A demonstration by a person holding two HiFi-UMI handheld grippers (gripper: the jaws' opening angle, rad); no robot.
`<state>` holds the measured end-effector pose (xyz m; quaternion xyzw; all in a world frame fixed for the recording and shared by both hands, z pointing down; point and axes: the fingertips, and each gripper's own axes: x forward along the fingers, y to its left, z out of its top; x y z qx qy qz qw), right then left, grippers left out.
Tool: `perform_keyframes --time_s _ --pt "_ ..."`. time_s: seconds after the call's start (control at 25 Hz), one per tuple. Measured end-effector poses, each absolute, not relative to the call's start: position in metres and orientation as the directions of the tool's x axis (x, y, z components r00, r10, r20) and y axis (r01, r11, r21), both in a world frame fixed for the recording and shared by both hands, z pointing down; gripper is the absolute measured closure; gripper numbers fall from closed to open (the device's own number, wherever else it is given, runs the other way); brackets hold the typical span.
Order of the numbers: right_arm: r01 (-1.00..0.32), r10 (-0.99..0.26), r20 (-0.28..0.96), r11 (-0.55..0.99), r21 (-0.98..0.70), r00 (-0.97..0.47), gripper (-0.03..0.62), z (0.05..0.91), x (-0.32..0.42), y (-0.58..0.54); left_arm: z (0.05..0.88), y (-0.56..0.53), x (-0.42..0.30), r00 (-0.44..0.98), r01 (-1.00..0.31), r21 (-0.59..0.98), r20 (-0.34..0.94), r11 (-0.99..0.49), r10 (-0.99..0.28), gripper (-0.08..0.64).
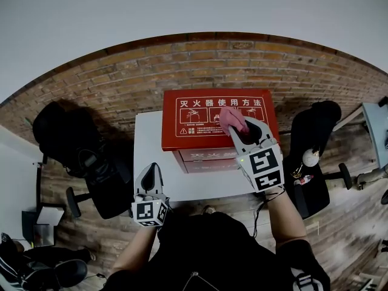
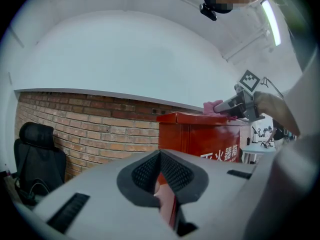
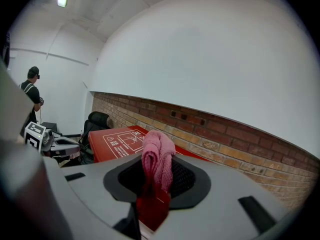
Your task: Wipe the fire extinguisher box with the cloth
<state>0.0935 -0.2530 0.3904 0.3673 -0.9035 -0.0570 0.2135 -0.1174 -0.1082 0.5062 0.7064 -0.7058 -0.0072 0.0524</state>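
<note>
The left gripper (image 1: 153, 171) is closest, over the near part of the white bench (image 1: 148, 141). Its fingers are pressed together and hold nothing. Farther on, the right gripper (image 1: 241, 129) has its fingers closed on the pink cloth (image 1: 231, 119). The cloth rests on top of the red fire extinguisher box (image 1: 194, 132). The box stands on the bench, by the brick wall (image 1: 121, 77).

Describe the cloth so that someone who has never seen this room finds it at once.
A white table stands before the brick wall, bearing a red fire extinguisher box. On the box's top, right of middle, sits the cloth, pinched in the right gripper. It alone is pink, soft and bunched among hard red and grey surfaces.
</note>
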Motion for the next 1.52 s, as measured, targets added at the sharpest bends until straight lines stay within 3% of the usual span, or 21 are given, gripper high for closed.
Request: perform_keyframes --time_s 1.52 --pt "-0.761 -0.792 0.348 0.596 0.257 -0.502 0.474 0.397 0.207 -0.276 0.516 -0.11 -0.094 0.029 -0.997 0.073 0.093 -0.023 -0.995 0.538"
